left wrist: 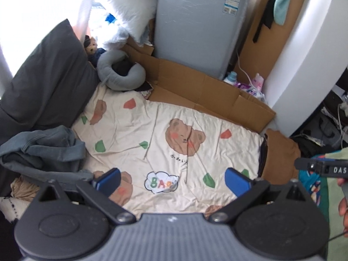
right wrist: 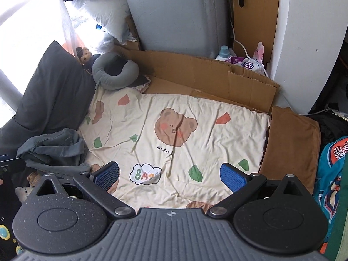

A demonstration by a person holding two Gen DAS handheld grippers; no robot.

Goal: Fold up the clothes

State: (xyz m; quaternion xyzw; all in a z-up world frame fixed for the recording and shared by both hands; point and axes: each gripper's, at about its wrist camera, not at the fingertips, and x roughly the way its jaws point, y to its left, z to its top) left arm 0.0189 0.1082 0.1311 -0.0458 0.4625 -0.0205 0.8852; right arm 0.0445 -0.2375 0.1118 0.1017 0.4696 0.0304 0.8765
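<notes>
A crumpled grey-blue garment point(left wrist: 45, 150) lies in a heap at the left edge of a cream bear-print sheet point(left wrist: 165, 117); the right wrist view shows the same garment point(right wrist: 54, 150) and sheet point(right wrist: 174, 113). My left gripper point(left wrist: 173, 181) hovers open above the near part of the sheet, blue pads wide apart and nothing between them. My right gripper point(right wrist: 169, 175) is open too, empty, over the same area. In the left wrist view, part of the right gripper's black body point(left wrist: 322, 166) shows at the right edge, held by a hand point(left wrist: 343, 198).
A dark grey pillow point(left wrist: 50, 80) and grey neck pillow point(left wrist: 119, 71) sit at the far left. Flattened cardboard point(left wrist: 206, 87) borders the sheet's far side, below a grey appliance point(left wrist: 195, 24). A brown cushion point(right wrist: 291, 143) lies right of the sheet, with a colourful cloth point(right wrist: 332, 171) beside it.
</notes>
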